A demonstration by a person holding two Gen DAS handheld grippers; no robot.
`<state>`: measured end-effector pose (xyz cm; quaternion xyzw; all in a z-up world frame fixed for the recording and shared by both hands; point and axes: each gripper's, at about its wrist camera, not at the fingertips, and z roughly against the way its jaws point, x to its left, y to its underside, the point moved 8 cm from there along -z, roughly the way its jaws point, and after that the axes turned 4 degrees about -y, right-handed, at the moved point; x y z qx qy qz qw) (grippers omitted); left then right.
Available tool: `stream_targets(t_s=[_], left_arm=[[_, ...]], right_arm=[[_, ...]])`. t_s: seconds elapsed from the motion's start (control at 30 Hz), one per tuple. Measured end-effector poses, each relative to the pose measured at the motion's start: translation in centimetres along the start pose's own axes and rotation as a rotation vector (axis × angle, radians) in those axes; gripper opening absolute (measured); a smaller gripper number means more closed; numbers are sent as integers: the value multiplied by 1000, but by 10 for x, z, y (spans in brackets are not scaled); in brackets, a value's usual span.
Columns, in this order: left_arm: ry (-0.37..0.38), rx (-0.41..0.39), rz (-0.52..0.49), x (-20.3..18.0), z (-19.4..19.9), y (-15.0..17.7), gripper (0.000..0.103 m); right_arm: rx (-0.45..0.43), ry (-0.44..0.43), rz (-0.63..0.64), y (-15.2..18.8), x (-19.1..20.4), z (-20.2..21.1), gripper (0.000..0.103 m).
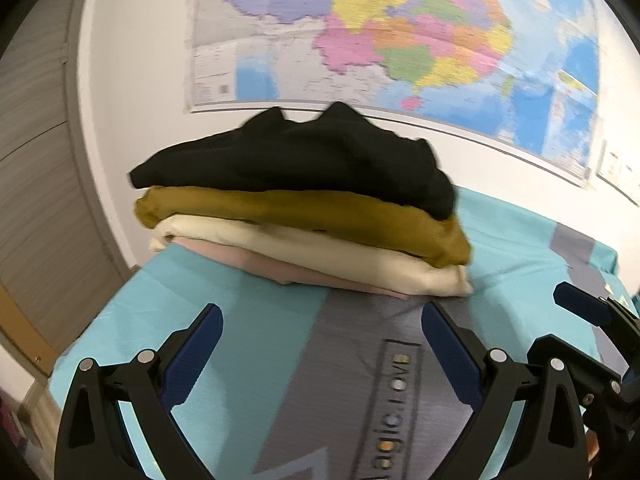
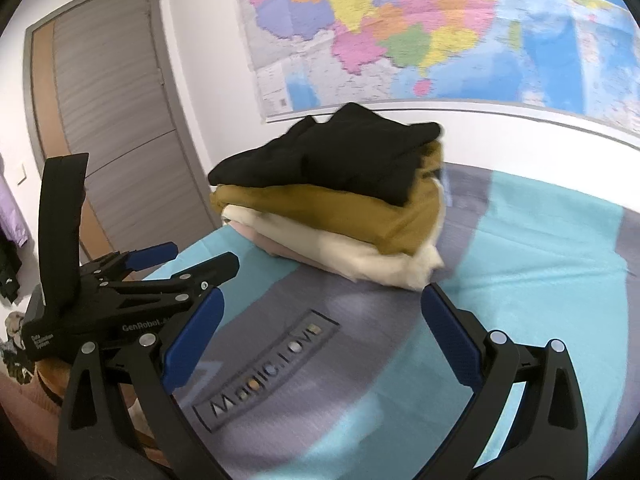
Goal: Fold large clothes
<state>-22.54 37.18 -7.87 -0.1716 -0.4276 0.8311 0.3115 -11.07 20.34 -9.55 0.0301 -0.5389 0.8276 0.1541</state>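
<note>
From my remote seat I see a stack of four colours: the black garment [image 1: 296, 160] on top, a mustard-brown one [image 1: 320, 216] under it, then a cream one [image 1: 340, 256], and a pale pink one [image 1: 304, 276] at the bottom. The bed cover [image 1: 260, 340] is turquoise with grey bands and a grey label panel [image 2: 266, 368] of pale lettering (it reads "Magic.Love"). The left hand-held gripper [image 1: 320, 350] is black with blue pads [image 1: 192, 356]; the right hand-held gripper [image 2: 320, 340] matches. The wall map [image 2: 400, 32] shows pink, yellow, orange, green and lilac patches against blue sea. The door [image 2: 120, 120] is grey.
</note>
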Motion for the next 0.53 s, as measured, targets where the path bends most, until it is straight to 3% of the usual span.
stream_targets(t_s=[0.2, 0.37, 0.53], left_arm=[[179, 47, -103, -73, 0, 17, 96], [221, 131, -202, -131, -11, 40, 96], [222, 201, -213, -164, -28, 57, 96]], right_arm=[[37, 166, -83, 31, -58, 40, 97], [52, 311, -178, 58, -110, 78, 97], [112, 487, -218, 85, -153, 101, 97]])
